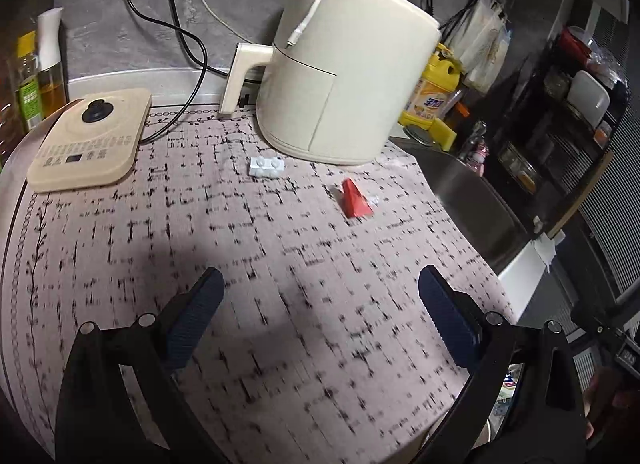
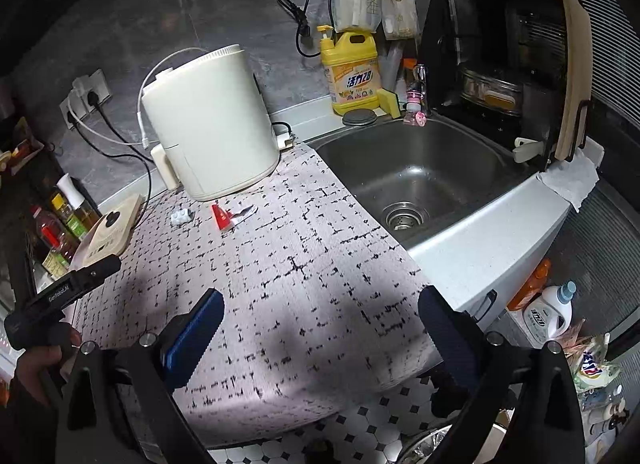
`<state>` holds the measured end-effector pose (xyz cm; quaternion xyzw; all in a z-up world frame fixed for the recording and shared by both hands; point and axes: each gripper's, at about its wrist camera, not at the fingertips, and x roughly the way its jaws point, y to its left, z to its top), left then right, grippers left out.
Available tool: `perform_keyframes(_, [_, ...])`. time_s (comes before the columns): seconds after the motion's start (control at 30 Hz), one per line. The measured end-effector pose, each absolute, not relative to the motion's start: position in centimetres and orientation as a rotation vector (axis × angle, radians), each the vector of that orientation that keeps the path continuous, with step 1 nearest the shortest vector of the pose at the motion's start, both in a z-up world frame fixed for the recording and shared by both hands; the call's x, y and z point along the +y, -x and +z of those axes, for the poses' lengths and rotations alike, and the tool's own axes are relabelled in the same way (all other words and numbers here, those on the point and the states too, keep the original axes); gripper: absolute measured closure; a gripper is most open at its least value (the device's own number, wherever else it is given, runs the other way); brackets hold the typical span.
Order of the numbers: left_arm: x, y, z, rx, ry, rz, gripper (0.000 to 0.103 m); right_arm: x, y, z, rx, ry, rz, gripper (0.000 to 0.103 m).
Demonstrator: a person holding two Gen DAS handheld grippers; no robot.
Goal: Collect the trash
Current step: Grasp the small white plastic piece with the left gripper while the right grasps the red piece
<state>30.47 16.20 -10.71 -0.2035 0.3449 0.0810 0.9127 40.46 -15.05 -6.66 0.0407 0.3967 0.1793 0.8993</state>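
Both grippers, left and right, hang released and empty, with one red wrapper and one white blister pack lying well beyond their jaws.

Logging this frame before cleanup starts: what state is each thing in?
left gripper: open, empty
right gripper: open, empty
red wrapper: lying on the mat, untouched
white blister pack: lying on the mat
air fryer: upright, drawer closed
sink: no dishes inside
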Motion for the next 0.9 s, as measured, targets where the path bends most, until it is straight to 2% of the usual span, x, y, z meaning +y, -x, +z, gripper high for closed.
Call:
perform_keyframes(0.3, [21.2, -36.3, -12.2, 0.709, 0.382, 0.191, 0.010, -11.3, -43.0, -7.3, 0.802, -0.059, 0.301, 0.008])
perform_keyframes(0.57, [23.8, -41.3, -14.2, 0.754, 0.372, 0.196, 0.024, -10.0, -44.2, -8.6, 0.829, -0.082, 0.219, 0.008])
perform_keyframes(0.7, [24.5, -43.1, -15.2, 0.772, 0.380, 0.217, 0.035, -9.5, -44.6, -9.2, 0.846, -0.079, 0.186, 0.008])
perform_keyframes(0.9, [24.1, -45.2, -16.5, 0.780, 0.374, 0.230, 0.039, -8.8, -45.1, -9.9, 0.875, -0.091, 0.158, 0.008])
